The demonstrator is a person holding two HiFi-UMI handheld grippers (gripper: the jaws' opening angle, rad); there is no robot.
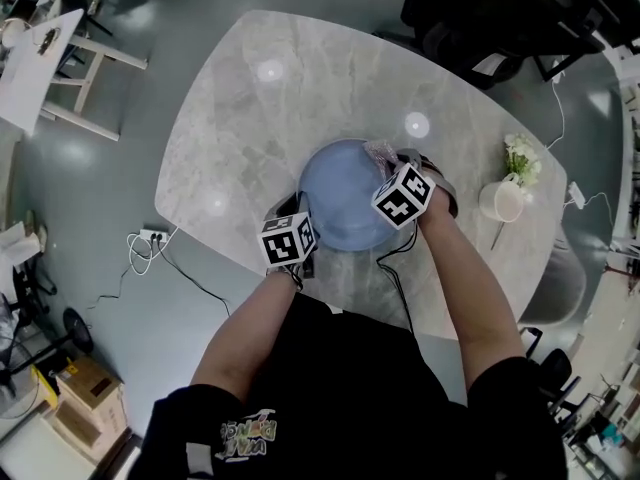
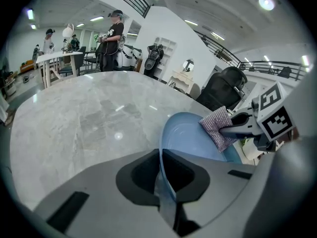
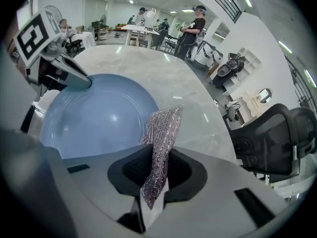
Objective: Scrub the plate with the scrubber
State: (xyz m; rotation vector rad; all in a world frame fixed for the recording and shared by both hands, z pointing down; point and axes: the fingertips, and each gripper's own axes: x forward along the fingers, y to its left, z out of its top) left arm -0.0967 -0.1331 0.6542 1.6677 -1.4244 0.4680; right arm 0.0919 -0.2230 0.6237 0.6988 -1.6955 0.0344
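Observation:
A pale blue plate [image 1: 340, 193] lies on the grey marble table [image 1: 250, 98] in front of me. My left gripper [image 1: 303, 236] is shut on the plate's near-left rim; in the left gripper view the rim [image 2: 163, 175] runs between the jaws. My right gripper [image 1: 385, 160] is shut on a silvery mesh scrubber [image 1: 380, 151], over the plate's far-right part. The scrubber [image 3: 161, 143] sticks out from between the right jaws, hanging over the plate [image 3: 94, 118]. From the left gripper view, the scrubber [image 2: 218, 128] rests against the plate's inner face [image 2: 190, 138].
A white mug [image 1: 500, 200] and a small bunch of white flowers [image 1: 522, 158] stand on the table's right side. Black office chairs [image 1: 470, 13] sit behind the table. Cables and a power strip [image 1: 150, 238] lie on the floor at the left. People stand by a far table [image 2: 59, 58].

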